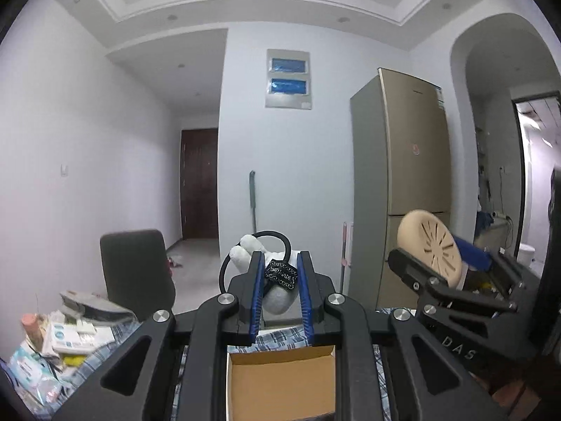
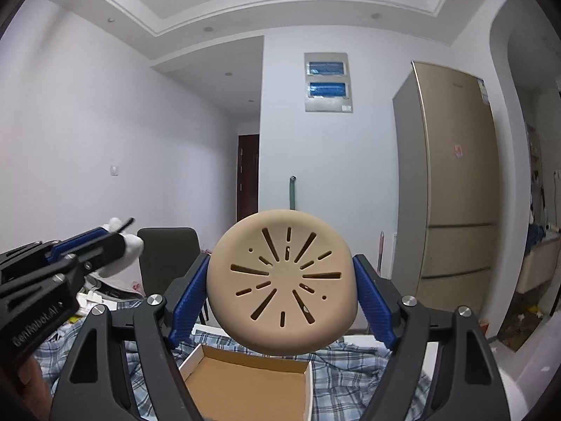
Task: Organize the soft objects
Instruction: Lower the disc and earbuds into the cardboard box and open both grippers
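**Both grippers hold soft items above the cardboard box**

The left gripper (image 1: 280, 263) pinches a white plush toy (image 1: 277, 298) between its blue pads (image 1: 257, 298). The toy wears a dark patterned band, and a black hair-tie loop (image 1: 277, 236) rises behind its white ears. From the left wrist view, the toy hangs above the far edge of the open cardboard box (image 1: 280, 382), clear of the box floor.

The right gripper (image 2: 282, 280) clamps a round beige pad (image 2: 282, 280) with radiating slots, its blue fingers (image 2: 186, 301) pressed against the pad's two sides. The pad is held upright with its slotted face toward the camera, also above the box (image 2: 245, 382) and not touching it. In the left wrist view, the same pad (image 1: 429, 245) appears to the right of the box.

The box rests on a blue checked cloth (image 2: 350, 372). Left of the box lies a heap of packets and papers (image 1: 66, 336); beyond the box stands a dark chair (image 1: 135, 270), and farther back to its right a gold refrigerator (image 1: 406, 175).
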